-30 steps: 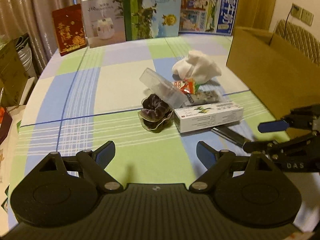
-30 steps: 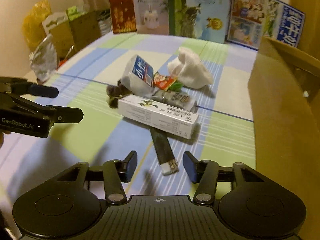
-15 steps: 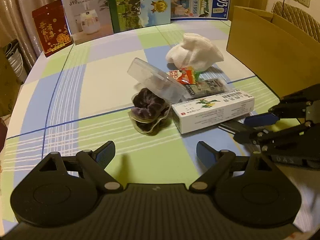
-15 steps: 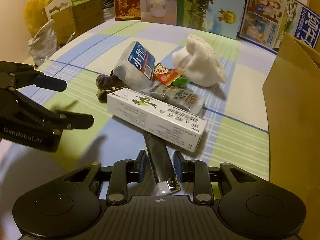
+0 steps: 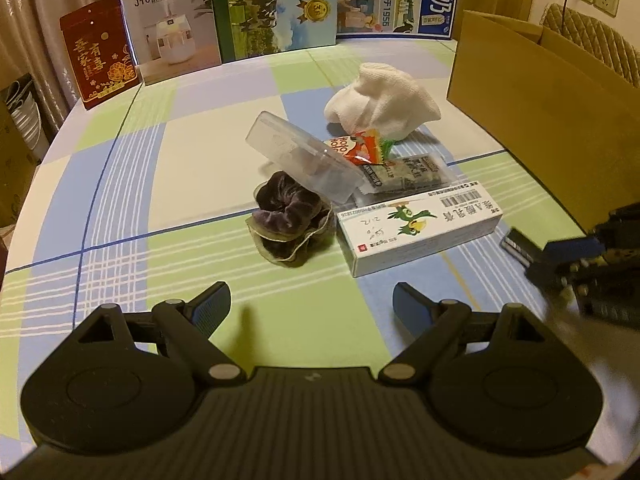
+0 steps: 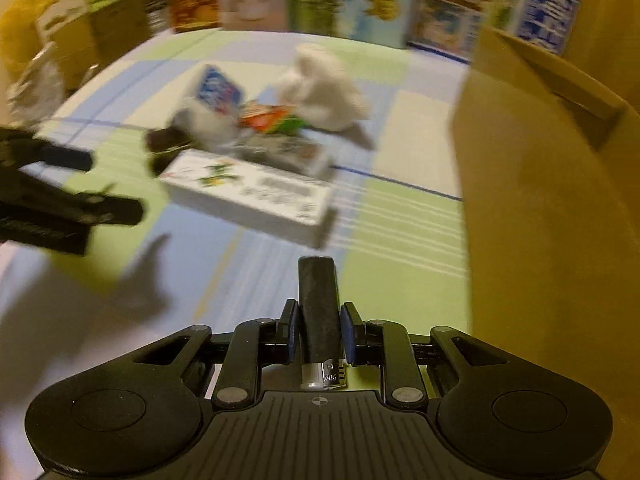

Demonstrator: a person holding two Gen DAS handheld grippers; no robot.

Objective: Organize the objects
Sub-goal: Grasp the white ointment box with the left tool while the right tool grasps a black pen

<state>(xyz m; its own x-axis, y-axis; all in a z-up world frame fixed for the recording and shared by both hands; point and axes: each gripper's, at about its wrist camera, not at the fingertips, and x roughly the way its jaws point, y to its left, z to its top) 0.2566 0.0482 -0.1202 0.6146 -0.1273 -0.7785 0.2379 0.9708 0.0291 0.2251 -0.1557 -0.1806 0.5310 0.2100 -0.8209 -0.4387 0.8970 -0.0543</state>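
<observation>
Right gripper (image 6: 319, 334) clamps the black lighter (image 6: 318, 300); left gripper (image 5: 311, 304) gapes, dark scrunchie (image 5: 289, 216) just ahead

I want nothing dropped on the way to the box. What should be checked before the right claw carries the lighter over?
1. Right claw shut on the lighter: ok.
2. Lighter held near its metal end, long end sticking forward: ok, but front-heavy.
3. Lighter clear of the white carton: ok.
4. Cardboard box close on the right, top open: ok.
5. Left claw open, holding nothing, out of the path: ok.
6. Free room inside the box: cannot tell.
</observation>
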